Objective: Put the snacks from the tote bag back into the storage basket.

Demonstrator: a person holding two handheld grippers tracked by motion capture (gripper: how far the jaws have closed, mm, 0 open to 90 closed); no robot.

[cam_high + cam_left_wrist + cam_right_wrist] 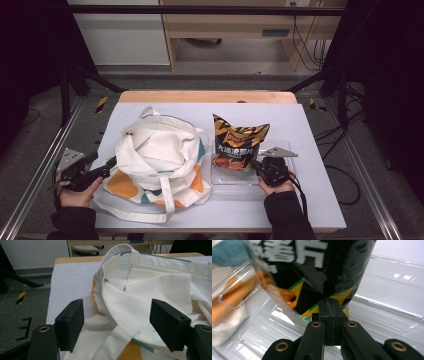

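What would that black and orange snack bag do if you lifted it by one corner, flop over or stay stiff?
The snack bag looks puffed with air, so it probably weighs little and keeps its shape. Its glossy film may slip, though the right tool is shut on its bottom edge. Standing upright in the clear tray, it would likely tip when nudged.

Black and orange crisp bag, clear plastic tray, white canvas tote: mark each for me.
Black and orange crisp bag (239, 142): high view, front panel.
Clear plastic tray (227, 181): high view, near rim.
White canvas tote (155, 150): high view, crumpled top folds.
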